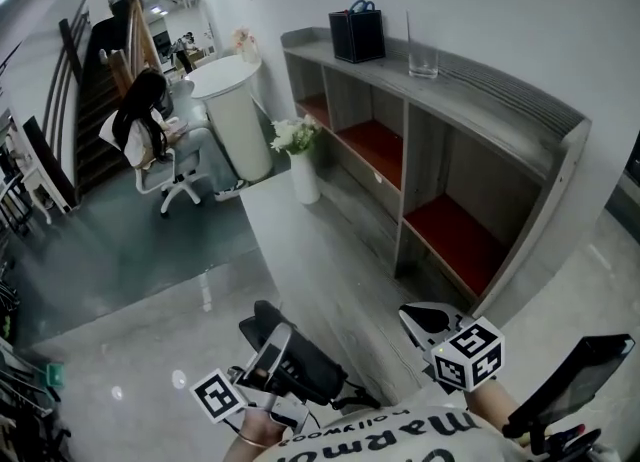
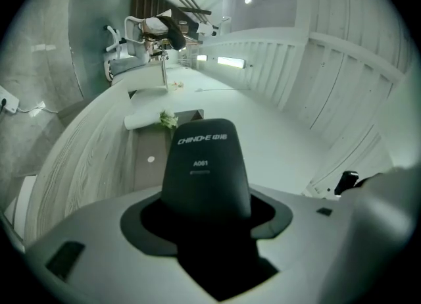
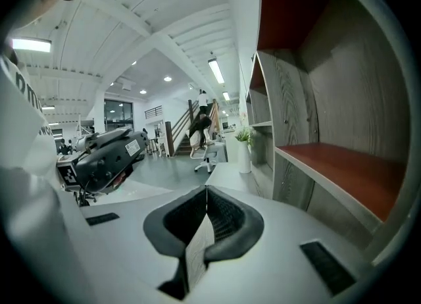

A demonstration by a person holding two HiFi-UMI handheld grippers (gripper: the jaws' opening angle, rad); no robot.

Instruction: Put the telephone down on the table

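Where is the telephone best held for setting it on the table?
Use the hold the left gripper has now: jaws across the narrow black end of the telephone, coming from behind. That end looks slim enough to fit between them, probably leaving the rest free to meet the table.

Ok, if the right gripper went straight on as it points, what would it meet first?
Probably the grey tabletop, short of the flower vase; the right gripper points slightly down. Depth is unclear.
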